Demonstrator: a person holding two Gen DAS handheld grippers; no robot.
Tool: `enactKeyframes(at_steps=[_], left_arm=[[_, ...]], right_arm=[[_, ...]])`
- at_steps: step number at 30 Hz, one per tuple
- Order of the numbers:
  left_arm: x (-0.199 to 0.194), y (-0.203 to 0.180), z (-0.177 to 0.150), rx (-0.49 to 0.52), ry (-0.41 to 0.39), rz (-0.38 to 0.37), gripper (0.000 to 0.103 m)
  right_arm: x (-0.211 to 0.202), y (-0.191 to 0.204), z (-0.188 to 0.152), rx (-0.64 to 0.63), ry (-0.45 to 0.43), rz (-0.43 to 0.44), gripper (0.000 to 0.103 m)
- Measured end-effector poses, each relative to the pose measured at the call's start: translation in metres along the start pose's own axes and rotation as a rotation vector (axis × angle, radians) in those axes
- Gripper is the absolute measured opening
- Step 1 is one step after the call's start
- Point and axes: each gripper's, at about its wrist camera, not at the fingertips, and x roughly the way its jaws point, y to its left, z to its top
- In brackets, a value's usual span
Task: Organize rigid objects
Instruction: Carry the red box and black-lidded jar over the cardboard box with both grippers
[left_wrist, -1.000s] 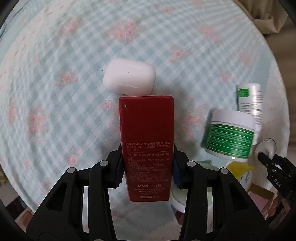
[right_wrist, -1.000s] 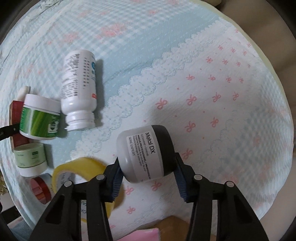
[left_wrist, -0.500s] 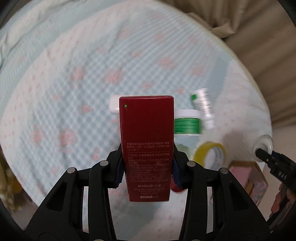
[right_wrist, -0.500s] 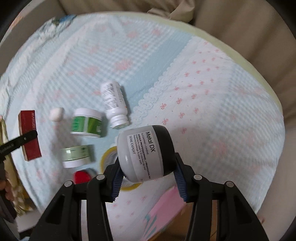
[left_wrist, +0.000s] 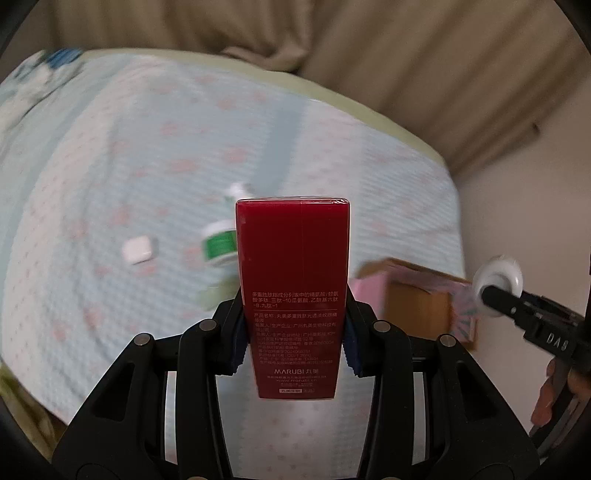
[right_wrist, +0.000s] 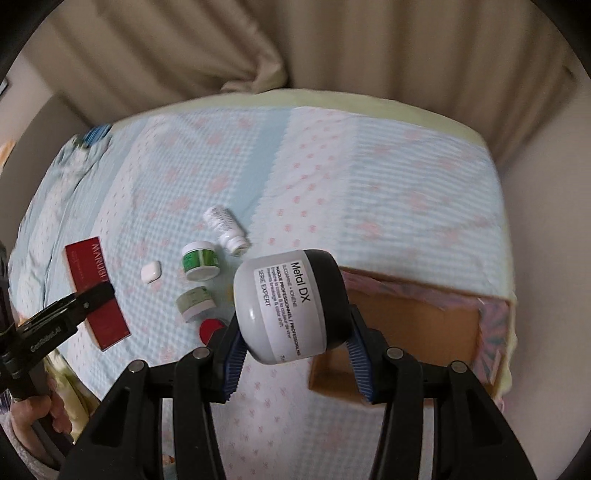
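My left gripper (left_wrist: 293, 350) is shut on a tall red MARUBI box (left_wrist: 293, 280), held high above the bed; the box also shows in the right wrist view (right_wrist: 96, 291). My right gripper (right_wrist: 293, 354) is shut on a grey "Metal DX" jar with a black lid (right_wrist: 291, 306), held over the near edge of an open cardboard box (right_wrist: 410, 317). That box shows to the right in the left wrist view (left_wrist: 417, 299). On the bedspread lie a white earbud case (right_wrist: 151, 271), a green-labelled jar (right_wrist: 200, 259), a white bottle on its side (right_wrist: 226, 229), a pale green jar (right_wrist: 195, 302) and a red lid (right_wrist: 211, 328).
The bed has a light blue checked cover (right_wrist: 332, 184) with pink flowers. Beige curtains (right_wrist: 258, 48) hang behind it. A wall (right_wrist: 546, 221) stands to the right of the bed. The box has pink patterned flaps (left_wrist: 369, 291).
Both grippers have risen and pulled back from the bed, keeping their loads. The items on the bed look much smaller, and the cardboard box and curtains have come into view.
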Motion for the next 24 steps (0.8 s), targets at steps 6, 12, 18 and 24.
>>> enactKeyframes(at_steps=[6,12,18,24], left_arm=[[0.015,-0.095,-0.006,0.151,0.036,-0.088,0.038],[0.054,-0.182,-0.023,0.292,0.110,-0.126,0.038],[0.108,-0.239,-0.048,0.401,0.214,-0.091,0.038],[0.161,-0.267,-0.063,0.464,0.292,-0.036,0.038]], right_arm=[[-0.029,-0.061,-0.035,0.129,-0.015,-0.054,0.046],[-0.028,-0.133,-0.067,0.236,0.003,-0.112,0.046],[-0.003,-0.189,-0.094,0.310,0.052,-0.134,0.046],[0.035,-0.222,-0.103,0.323,0.114,-0.131,0.046]])
